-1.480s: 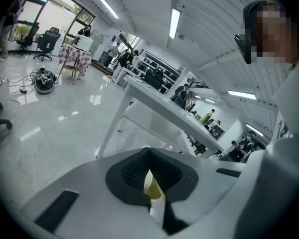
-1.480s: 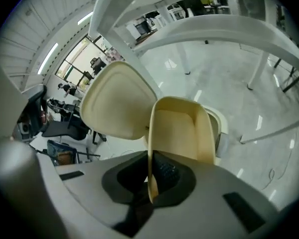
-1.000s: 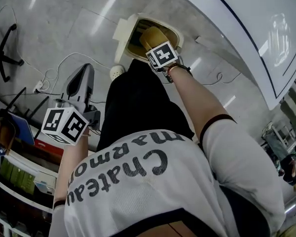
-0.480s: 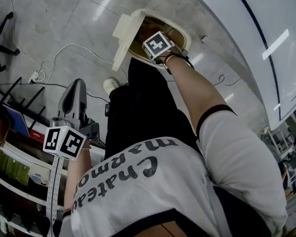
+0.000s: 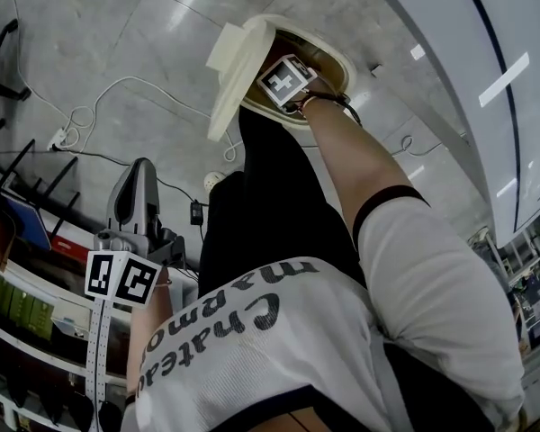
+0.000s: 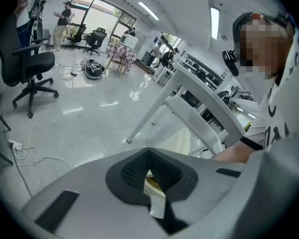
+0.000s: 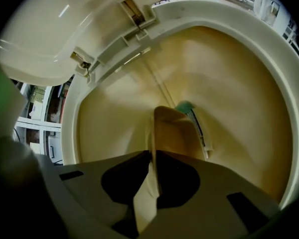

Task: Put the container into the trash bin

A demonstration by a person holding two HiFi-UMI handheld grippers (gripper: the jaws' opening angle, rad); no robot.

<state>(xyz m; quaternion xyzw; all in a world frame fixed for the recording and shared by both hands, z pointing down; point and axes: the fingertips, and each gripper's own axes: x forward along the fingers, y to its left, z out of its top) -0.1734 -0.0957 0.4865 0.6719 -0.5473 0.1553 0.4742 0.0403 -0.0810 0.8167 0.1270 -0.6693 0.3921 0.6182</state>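
The trash bin stands on the floor ahead of the person's legs, its cream lid tipped open to the left. My right gripper reaches down inside the bin's mouth and is shut on a thin wall of the tan paper container, which hangs inside the bin. In the head view only its marker cube shows, over the opening. My left gripper is held low at the person's left side, jaws together and empty; the bin's cream lid shows past it.
A green-tipped white strip lies in the bin's yellowed liner. A grey machine and shelves stand at the left, and cables trail on the floor. A white table runs to the right of the bin. An office chair is farther off.
My right gripper has sunk with the container from above the rim into the bin. My left gripper has dropped lower at the person's side.
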